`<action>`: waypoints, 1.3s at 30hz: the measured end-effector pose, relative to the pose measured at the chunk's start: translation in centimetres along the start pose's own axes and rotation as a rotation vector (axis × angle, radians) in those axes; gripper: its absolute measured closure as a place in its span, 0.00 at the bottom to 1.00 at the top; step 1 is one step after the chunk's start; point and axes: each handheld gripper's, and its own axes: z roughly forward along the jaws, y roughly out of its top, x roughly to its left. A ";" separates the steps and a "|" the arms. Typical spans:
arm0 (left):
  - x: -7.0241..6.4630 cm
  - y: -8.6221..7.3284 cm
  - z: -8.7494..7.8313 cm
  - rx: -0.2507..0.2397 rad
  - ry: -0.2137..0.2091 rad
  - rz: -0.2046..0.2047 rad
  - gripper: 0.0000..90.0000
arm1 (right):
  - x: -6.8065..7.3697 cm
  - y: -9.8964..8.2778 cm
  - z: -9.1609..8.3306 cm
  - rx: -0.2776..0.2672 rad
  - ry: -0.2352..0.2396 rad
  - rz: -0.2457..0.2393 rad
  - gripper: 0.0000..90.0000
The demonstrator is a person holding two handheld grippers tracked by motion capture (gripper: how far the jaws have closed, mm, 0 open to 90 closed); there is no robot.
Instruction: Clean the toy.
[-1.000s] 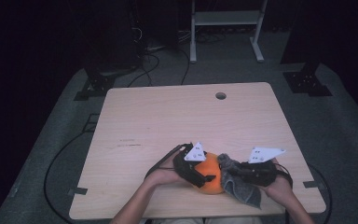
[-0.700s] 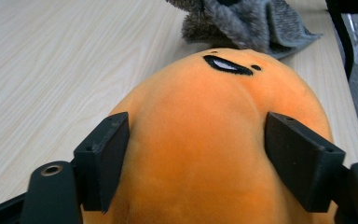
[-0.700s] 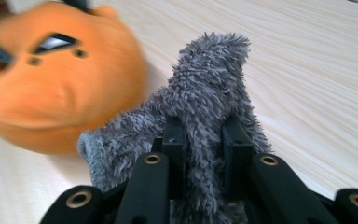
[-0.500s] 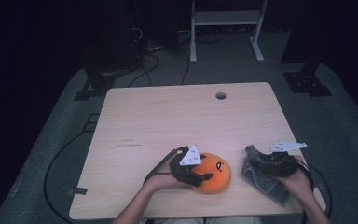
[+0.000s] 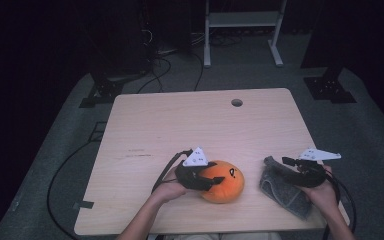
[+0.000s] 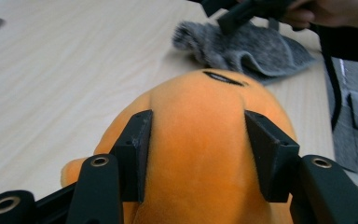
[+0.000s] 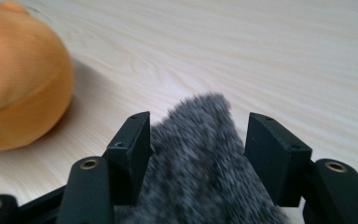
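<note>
A round orange plush toy [image 5: 223, 182] with a small black face lies near the table's front edge. My left gripper [image 5: 211, 180] comes at it from the left; its jaws have just been closing and now press into the plush [image 6: 200, 154] on both sides. A grey fuzzy cloth [image 5: 286, 191] lies crumpled on the table to the right of the toy. My right gripper [image 5: 283, 167] hovers low over the cloth. Its jaws have just been opening and stand apart, with the cloth [image 7: 200, 177] lying loosely between them. The toy [image 7: 18, 84] is to its left.
The light wooden table [image 5: 180, 125] has a cable hole [image 5: 236, 102] near its far edge. The cloth lies close to the table's front right corner. Cables trail off the front edge, and a white stand [image 5: 240, 20] rises on the dark floor beyond.
My right gripper has pulled the grey cloth rightward away from the toy, laid it on the table and opened. The left jaws have closed onto the orange toy, which stays in place.
</note>
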 end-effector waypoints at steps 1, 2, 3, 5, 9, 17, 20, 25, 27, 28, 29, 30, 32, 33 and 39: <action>0.3 0.2 -0.2 -0.001 0.017 0.004 0.51 | 0.2 0.1 0.0 -0.003 0.000 -0.007 0.44; 0.6 0.4 -0.3 -0.004 0.029 0.007 0.51 | 0.3 0.3 0.0 -0.003 -0.001 -0.016 0.44; 1.0 0.6 -0.4 -0.003 0.043 0.006 0.51 | 0.4 0.4 0.1 -0.006 0.008 -0.013 0.45; 1.4 0.8 -0.4 -0.005 0.060 -0.001 0.51 | 0.5 0.5 0.1 -0.009 0.019 -0.012 0.45; 2.6 1.6 0.0 0.017 0.150 0.038 0.51 | 0.7 0.8 0.5 -0.009 0.031 -0.015 0.45; 4.2 1.0 1.8 0.029 0.253 0.013 0.47 | 1.0 0.8 0.8 -0.002 0.052 -0.033 0.45; 4.1 0.9 1.5 0.022 0.242 0.000 0.39 | 1.2 0.7 0.6 -0.006 0.062 -0.034 0.45; 3.7 1.0 0.3 0.016 0.239 0.002 0.31 | 1.3 0.7 0.6 -0.013 0.071 -0.019 0.44; 3.7 0.9 -0.2 0.006 0.237 -0.009 0.30 | 1.5 0.8 0.5 -0.022 0.075 -0.019 0.44; 3.7 0.8 -0.7 0.006 0.238 -0.013 0.28 | 1.6 0.8 0.4 -0.024 0.078 -0.020 0.43; 3.7 0.8 -0.7 0.006 0.238 -0.013 0.27 | 1.6 0.8 0.4 -0.024 0.078 -0.020 0.43; 3.6 0.6 -1.1 0.012 0.237 -0.014 0.26 | 1.7 0.9 0.4 -0.026 0.083 -0.016 0.43; 3.5 0.4 -1.6 0.006 0.238 -0.012 0.26 | 1.8 1.0 0.4 -0.036 0.092 -0.017 0.43; 3.5 0.4 -1.6 0.006 0.238 -0.012 0.26 | 1.8 1.0 0.4 -0.036 0.092 -0.017 0.43; 3.7 -0.2 -3.1 -0.015 0.230 -0.048 0.23 | 2.0 1.1 0.6 -0.027 0.102 -0.023 0.41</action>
